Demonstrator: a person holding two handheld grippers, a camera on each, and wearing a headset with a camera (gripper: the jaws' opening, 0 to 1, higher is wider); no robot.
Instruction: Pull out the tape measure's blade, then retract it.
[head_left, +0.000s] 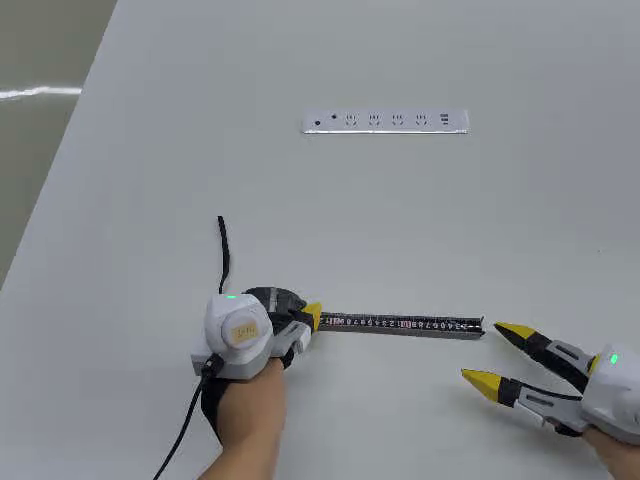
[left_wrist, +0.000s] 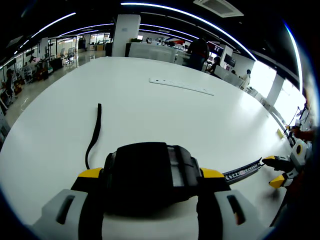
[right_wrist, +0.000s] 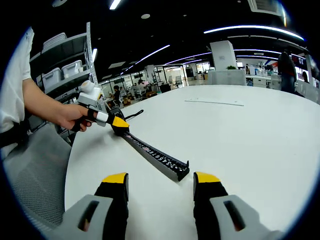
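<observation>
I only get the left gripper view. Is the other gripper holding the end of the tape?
Observer: No. In the right gripper view the right gripper is open. The blade of the tape measure ends on the table just ahead of those jaws, ungripped.
Operator: What's that white strip far away?
Observer: In the head view it's a power strip with a row of sockets.

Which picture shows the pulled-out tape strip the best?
The right gripper view: the blade lies close and large, its markings plain. The head view shows its whole length, but small. The left gripper view catches a short stretch beyond the case.
</observation>
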